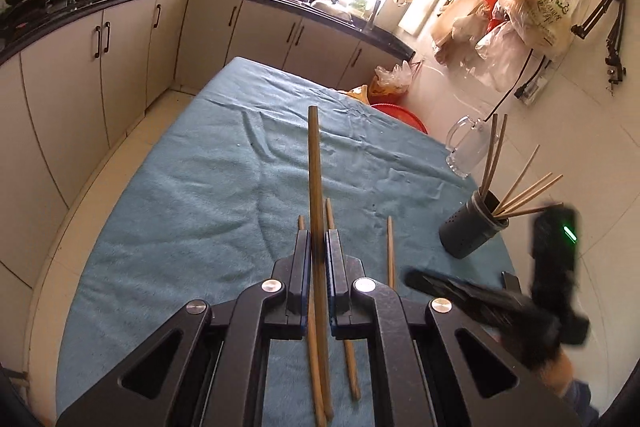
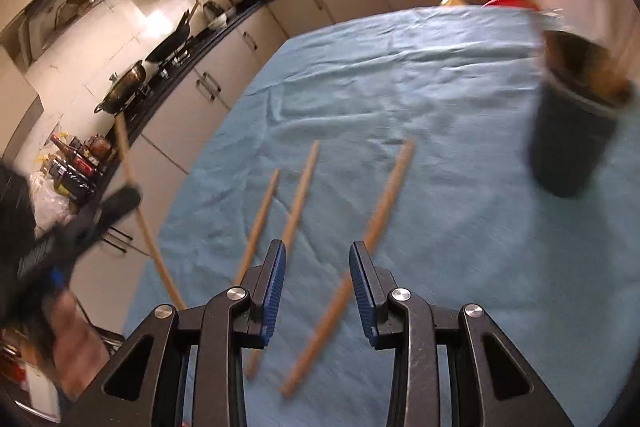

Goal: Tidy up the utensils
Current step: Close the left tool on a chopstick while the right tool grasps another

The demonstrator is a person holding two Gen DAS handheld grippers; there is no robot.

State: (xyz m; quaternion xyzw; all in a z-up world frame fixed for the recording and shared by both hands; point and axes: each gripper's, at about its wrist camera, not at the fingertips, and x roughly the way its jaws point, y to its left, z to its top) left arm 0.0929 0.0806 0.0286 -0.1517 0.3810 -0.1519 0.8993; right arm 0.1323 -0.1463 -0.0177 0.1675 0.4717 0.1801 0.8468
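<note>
My left gripper (image 1: 318,247) is shut on a long wooden chopstick (image 1: 314,163), lifted off the blue cloth (image 1: 200,187) and pointing away from me. The right wrist view shows the same gripper (image 2: 130,193) at the left, with its chopstick (image 2: 124,147) slanting above the table edge. My right gripper (image 2: 318,267) is open above the cloth, its pads pressing on nothing. Three loose chopsticks lie below it: one (image 2: 262,219), a second (image 2: 302,191) and a third (image 2: 384,199) that runs under the jaws. A dark perforated holder (image 1: 470,231) at the right has several chopsticks in it.
A clear glass mug (image 1: 464,147) stands beyond the holder, near the table's right edge. The right gripper (image 1: 424,281) shows blurred just in front of the holder. Kitchen cabinets (image 1: 100,87) and a counter run along the left and far sides. A red basin (image 1: 400,115) sits past the table.
</note>
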